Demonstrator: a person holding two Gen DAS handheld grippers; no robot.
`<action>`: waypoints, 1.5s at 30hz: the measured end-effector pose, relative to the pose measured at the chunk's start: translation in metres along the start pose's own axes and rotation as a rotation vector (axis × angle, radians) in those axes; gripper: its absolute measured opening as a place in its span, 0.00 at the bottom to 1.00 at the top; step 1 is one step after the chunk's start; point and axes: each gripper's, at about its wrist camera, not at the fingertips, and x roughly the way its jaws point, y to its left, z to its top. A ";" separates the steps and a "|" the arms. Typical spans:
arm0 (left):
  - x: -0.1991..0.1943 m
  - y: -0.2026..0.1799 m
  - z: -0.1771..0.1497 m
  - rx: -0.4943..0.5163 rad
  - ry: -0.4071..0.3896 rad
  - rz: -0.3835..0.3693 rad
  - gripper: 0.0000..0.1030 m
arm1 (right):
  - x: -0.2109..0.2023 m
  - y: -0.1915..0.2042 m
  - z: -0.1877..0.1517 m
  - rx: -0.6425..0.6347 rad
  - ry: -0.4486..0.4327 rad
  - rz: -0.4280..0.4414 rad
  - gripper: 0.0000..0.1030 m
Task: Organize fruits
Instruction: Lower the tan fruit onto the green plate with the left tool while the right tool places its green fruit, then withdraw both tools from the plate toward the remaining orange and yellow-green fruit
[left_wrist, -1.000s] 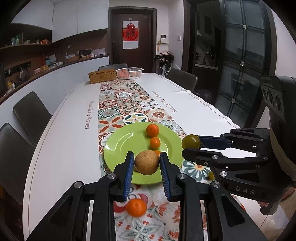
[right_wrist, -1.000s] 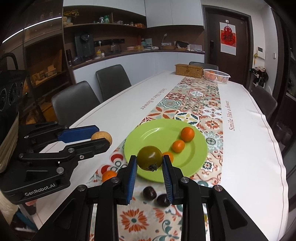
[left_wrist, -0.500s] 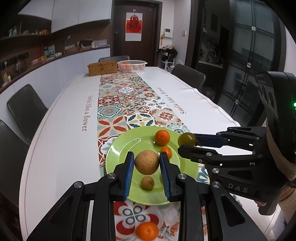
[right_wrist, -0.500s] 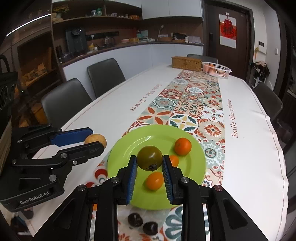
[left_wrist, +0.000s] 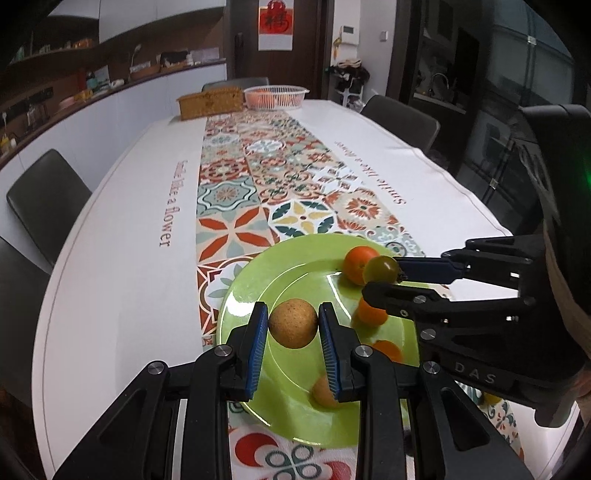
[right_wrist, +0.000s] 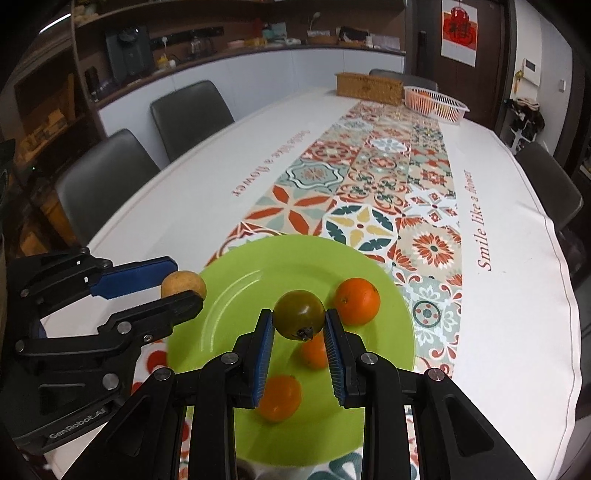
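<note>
The left gripper is clenched on a round tan fruit, which sits between the blue pads of its fingers and hangs above the near-left part of the green plate; the right gripper is likewise clenched on a dark green tomato, held between its two fingers above the middle of the same plate; in the left wrist view the right gripper reaches in from the right, its tomato just in front of the far orange.

On the plate lie three oranges: a large orange at the far right, a second orange partly hidden behind the right gripper's fingers, and a third orange nearer, below the left finger of that gripper; a small tan fruit lies on the near part of the plate, half covered by the left gripper's right finger; the fruits on the plate lie directly under and beside both held fruits.

The plate rests on a patterned runner along the middle of the white surface; at the far end stand a woven box and a white basket with orange fruit inside, just beside each other; dark chairs line the left side.
</note>
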 end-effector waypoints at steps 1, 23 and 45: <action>0.004 0.002 0.001 -0.003 0.008 -0.001 0.28 | 0.003 -0.001 0.001 0.003 0.008 -0.001 0.28; 0.005 0.010 -0.002 -0.033 0.031 0.060 0.33 | 0.013 -0.008 -0.001 0.030 0.032 0.013 0.29; -0.113 -0.037 -0.039 -0.026 -0.137 0.133 0.44 | -0.111 0.010 -0.055 0.048 -0.190 -0.062 0.47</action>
